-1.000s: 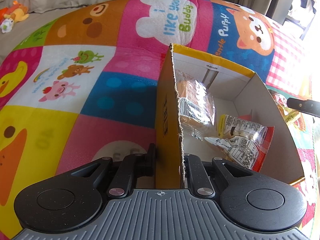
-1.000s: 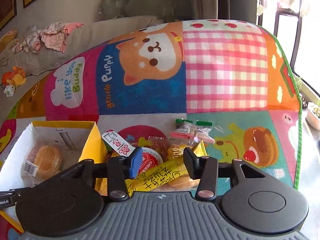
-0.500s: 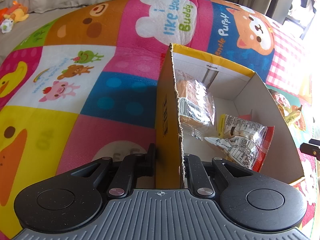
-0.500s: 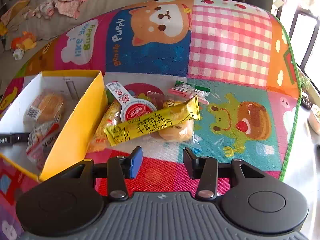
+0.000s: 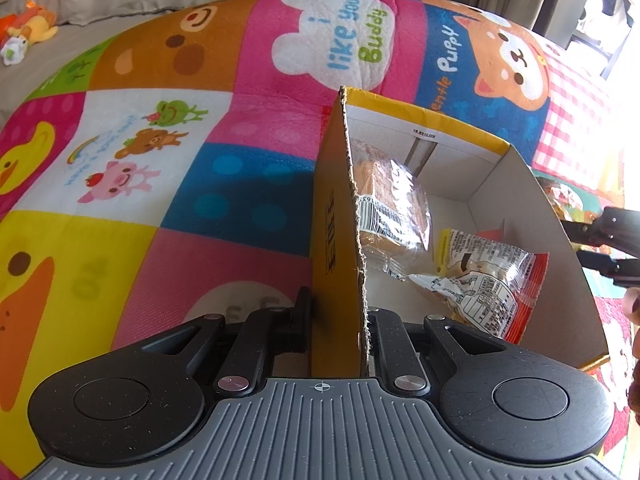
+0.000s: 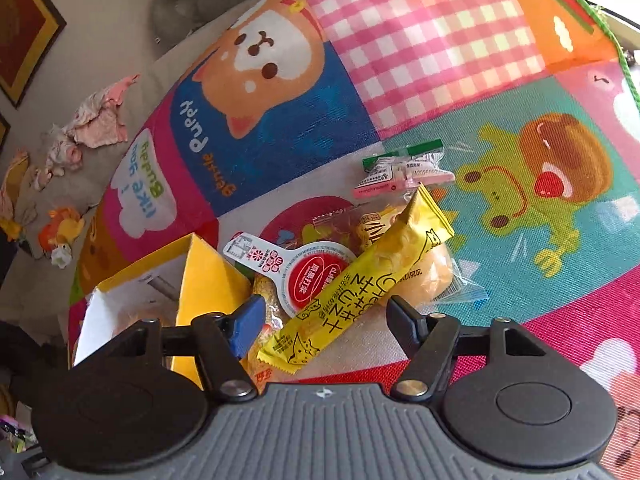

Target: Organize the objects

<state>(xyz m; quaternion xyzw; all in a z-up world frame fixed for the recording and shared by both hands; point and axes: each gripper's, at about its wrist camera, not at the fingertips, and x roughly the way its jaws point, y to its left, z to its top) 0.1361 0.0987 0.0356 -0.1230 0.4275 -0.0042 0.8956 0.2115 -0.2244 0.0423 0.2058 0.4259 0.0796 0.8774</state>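
Left wrist view shows your left gripper (image 5: 338, 322) clamping the box (image 5: 560, 264) wall, two snack packs (image 5: 480, 276) inside, while your right gripper (image 6: 324, 320), jaws opening, straddles the yellow bar (image 6: 360, 284), apparently untouched, four-odd left.

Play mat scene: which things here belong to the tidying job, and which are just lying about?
Job:
yellow box
packets in box
yellow snack bar
red-lidded cup
bun packet
green-pink packet

Lying about:
plush toy
crumpled clothes
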